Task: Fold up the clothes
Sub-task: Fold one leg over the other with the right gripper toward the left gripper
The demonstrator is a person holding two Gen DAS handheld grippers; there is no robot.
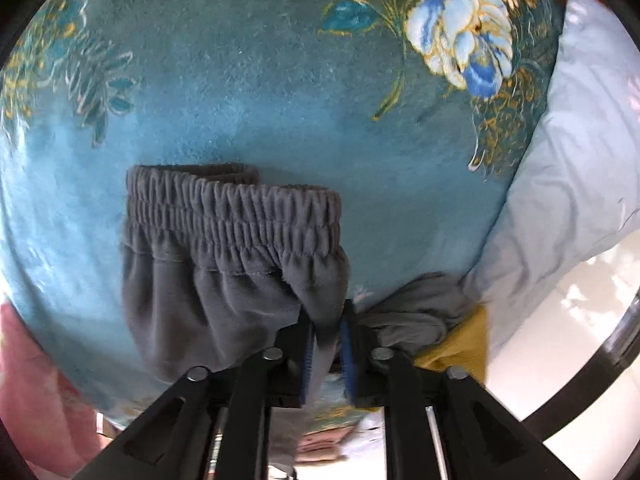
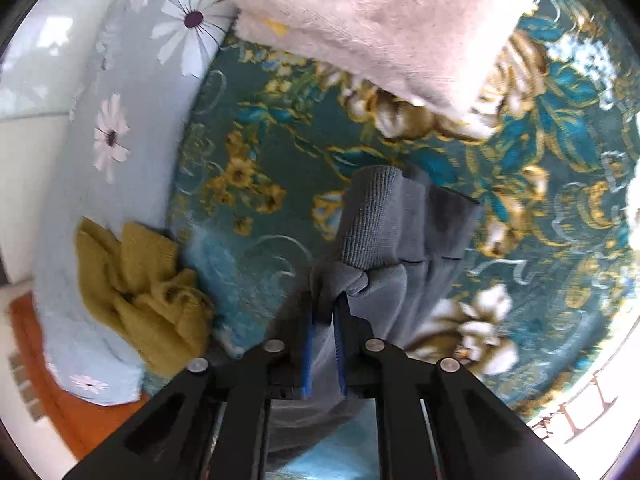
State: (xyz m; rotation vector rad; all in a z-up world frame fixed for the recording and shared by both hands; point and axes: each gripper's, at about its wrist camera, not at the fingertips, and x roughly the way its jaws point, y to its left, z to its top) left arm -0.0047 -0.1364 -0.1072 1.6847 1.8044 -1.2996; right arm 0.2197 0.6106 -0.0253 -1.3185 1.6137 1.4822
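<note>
Grey sweatpants (image 1: 232,216) lie on a teal floral blanket (image 1: 240,80), with the gathered elastic waistband toward the far side. My left gripper (image 1: 326,316) is at the waist's right corner. A strip of the grey cloth runs between its blue pads (image 1: 308,352), which stand slightly apart, so it is open. In the right wrist view the same grey pants (image 2: 372,216) show a ribbed cuff folded over the legs. My right gripper (image 2: 324,300) has a bunched fold of cloth at its tips. Its pads (image 2: 306,356) are a little apart and loose on the fabric.
A crumpled mustard cloth (image 2: 140,292) lies at the blanket's left edge, on a light blue daisy sheet (image 2: 120,100). A folded pink plush blanket (image 2: 380,20) sits at the far side. A pale blue pillow (image 1: 580,140) and another grey garment (image 1: 416,312) lie to the right.
</note>
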